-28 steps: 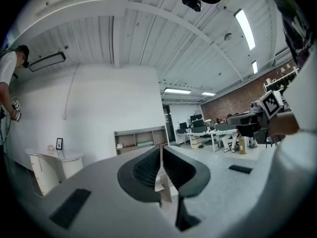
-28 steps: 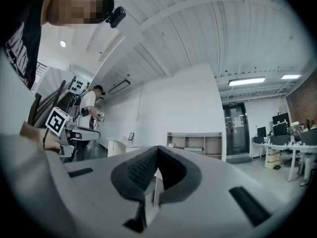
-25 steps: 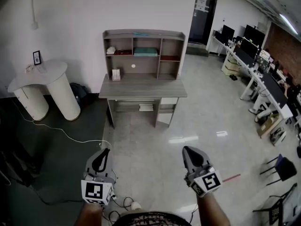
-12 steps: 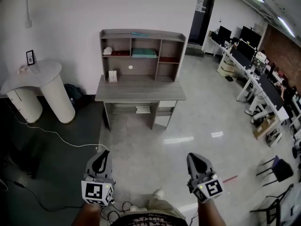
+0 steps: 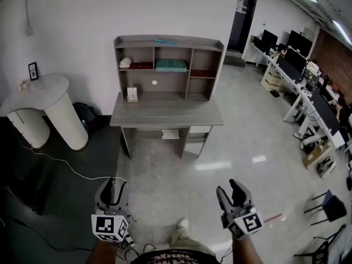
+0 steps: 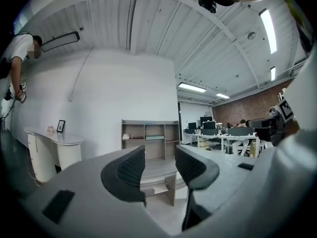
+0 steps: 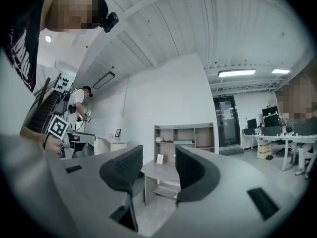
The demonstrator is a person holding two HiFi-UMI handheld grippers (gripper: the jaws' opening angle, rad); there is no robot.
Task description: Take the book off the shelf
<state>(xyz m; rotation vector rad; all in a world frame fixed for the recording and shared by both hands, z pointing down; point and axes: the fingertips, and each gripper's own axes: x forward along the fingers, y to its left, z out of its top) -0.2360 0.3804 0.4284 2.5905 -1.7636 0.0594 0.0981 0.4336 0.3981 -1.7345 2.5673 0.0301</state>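
Nearest us, our left tool [image 5: 114,185] and right tool [image 5: 229,188] hang over the floor [image 5: 181,172] — both have just been opening, and their jaws now stand wide apart, with nothing between them and touching nothing. Open floor runs ahead to the front edge of the bench [image 5: 165,110]. On the bench's back edge stands the shelf [image 5: 137,38] — the teal book [image 5: 171,65] lies flat in its middle compartment.

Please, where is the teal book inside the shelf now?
In the head view, the teal book lies flat in the upper middle compartment of the shelf, which stands on the desk at the far wall.
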